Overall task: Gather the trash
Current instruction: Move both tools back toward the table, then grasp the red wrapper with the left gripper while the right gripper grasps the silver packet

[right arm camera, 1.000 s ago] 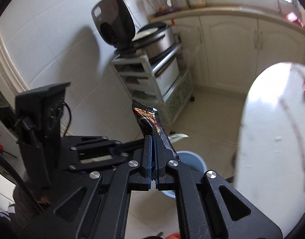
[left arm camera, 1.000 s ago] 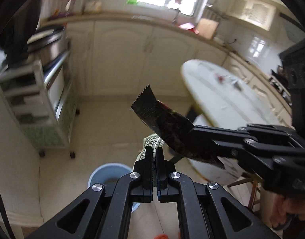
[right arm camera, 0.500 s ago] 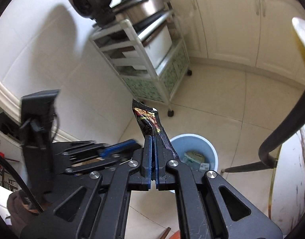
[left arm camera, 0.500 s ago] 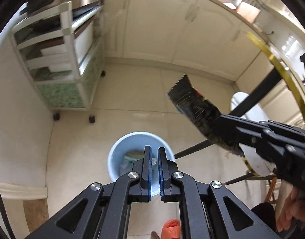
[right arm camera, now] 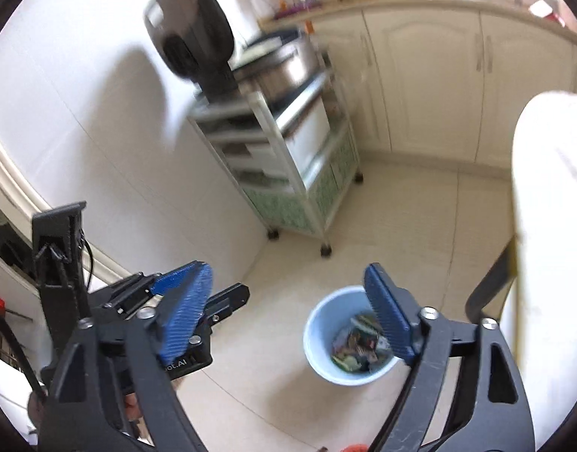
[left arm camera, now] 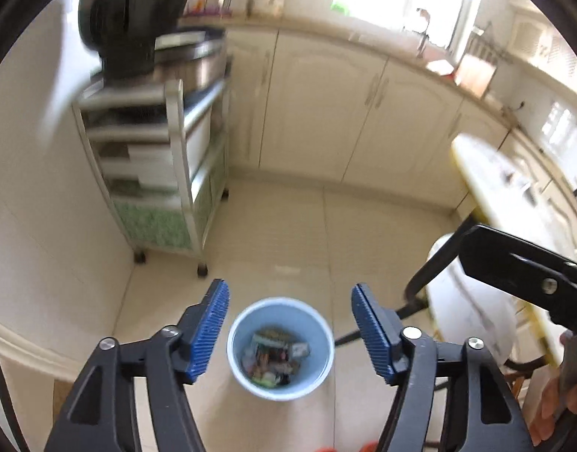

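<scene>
- left wrist view: the left gripper fills the bottom of the frame, its jaws opening, blue ribbed pads spread wide with nothing between them.
- seen through that gap, lower centre, the light blue bin stands on the pale tiled floor; the trash lies inside it as a heap of wrappers, too blurred to sort.
- open floor runs from the bin up to the cream cabinets across the middle; at left the wheeled rack stands clear of the bin.
- at right a black table leg slants down near the bin, under the edge of the white table.
- only this view shows a finger of the right gripper reaching in from the right edge, with part of a hand at lower right.
- right wrist view: the right gripper has its jaws opening too, spread wide and empty.
- the bin sits lower centre-right, its right side partly hidden behind the right finger; the trash shows inside.
- bare floor lies between bin and rack; the table edge bounds the right.
- only here the left gripper's body shows from the side at lower left, close to the white tiled wall, and the black appliance on the rack is seen whole.
</scene>
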Tool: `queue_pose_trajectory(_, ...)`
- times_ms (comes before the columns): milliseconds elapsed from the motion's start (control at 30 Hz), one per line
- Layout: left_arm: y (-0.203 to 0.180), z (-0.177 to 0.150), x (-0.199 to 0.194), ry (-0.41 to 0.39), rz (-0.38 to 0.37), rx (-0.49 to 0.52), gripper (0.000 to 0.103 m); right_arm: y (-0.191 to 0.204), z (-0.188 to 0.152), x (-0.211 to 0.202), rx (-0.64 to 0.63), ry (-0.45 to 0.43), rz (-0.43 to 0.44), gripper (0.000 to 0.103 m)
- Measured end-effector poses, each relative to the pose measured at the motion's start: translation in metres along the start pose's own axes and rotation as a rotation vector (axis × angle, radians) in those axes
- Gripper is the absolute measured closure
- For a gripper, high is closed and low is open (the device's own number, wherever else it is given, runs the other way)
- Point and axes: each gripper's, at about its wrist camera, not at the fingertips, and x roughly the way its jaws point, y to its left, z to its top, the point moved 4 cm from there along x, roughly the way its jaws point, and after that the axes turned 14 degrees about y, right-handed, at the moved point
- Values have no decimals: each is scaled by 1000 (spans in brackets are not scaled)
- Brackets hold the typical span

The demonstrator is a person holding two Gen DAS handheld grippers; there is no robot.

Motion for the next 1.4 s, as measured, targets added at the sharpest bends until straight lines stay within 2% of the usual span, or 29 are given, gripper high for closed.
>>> queue_pose_trajectory(33, -12, 1, -17, -32, 3, 15, 28, 0, 0, -18, 0, -29, -15, 7)
queue_pose_trajectory(167, -60, -2, -69, -147, -5, 92, 22, -11, -5, -92, -11, -132, -46, 2)
queue_pose_trajectory(233, -87, -5, -89, -189, -11, 132, 10, -21, -9, -122, -11, -162, -80, 0)
queue_pose_trajectory(367, -157, -4, -103, -231, -14, 231, 7, -64, -22, -181, 23, -199, -169, 0)
queue_pose_trajectory(500, -228, 7, -86, -179, -56, 330, 4, -132, -37, -230, 115, -219, -293, 0)
queue_pose_trajectory(600, -269, 31, -60, -136, -38, 384, 4, -186, -45, -254, 175, -193, -388, 0)
queue_pose_trajectory(667, -296, 45, -44, -112, -42, 427, 4, -217, -49, -266, 222, -178, -420, 0)
queue_pose_trajectory(700, -303, 54, -34, -100, -47, 440, 4, -235, -52, -270, 246, -173, -430, 0)
queue_pose_trajectory(767, -327, 70, -10, -67, -4, 460, 4, -260, -55, -273, 275, -159, -436, 0)
queue_pose_trajectory(867, -353, 99, 25, -36, -13, 502, 4, -293, -56, -271, 303, -128, -442, 0)
queue_pose_trajectory(967, -371, 137, 67, -8, 8, 503, 6, -322, -57, -267, 321, -104, -438, 0)
queue_pose_trajectory(1100, -384, 178, 112, 37, 20, 479, 20, -349, -53, -255, 318, -73, -438, 0)
queue_pose_trajectory(1167, -392, 189, 130, 50, 26, 489, 21, -356, -50, -249, 312, -61, -442, 0)
queue_pose_trajectory(1333, -408, 224, 181, 108, 26, 514, 39, -369, -27, -231, 289, -32, -439, 0)
queue_pose_trajectory(1367, -411, 228, 183, 104, 3, 509, 44, -371, -21, -226, 283, -23, -445, 0)
queue_pose_trajectory(1400, -416, 232, 185, 107, -17, 515, 65, -372, -14, -221, 283, -13, -444, 0)
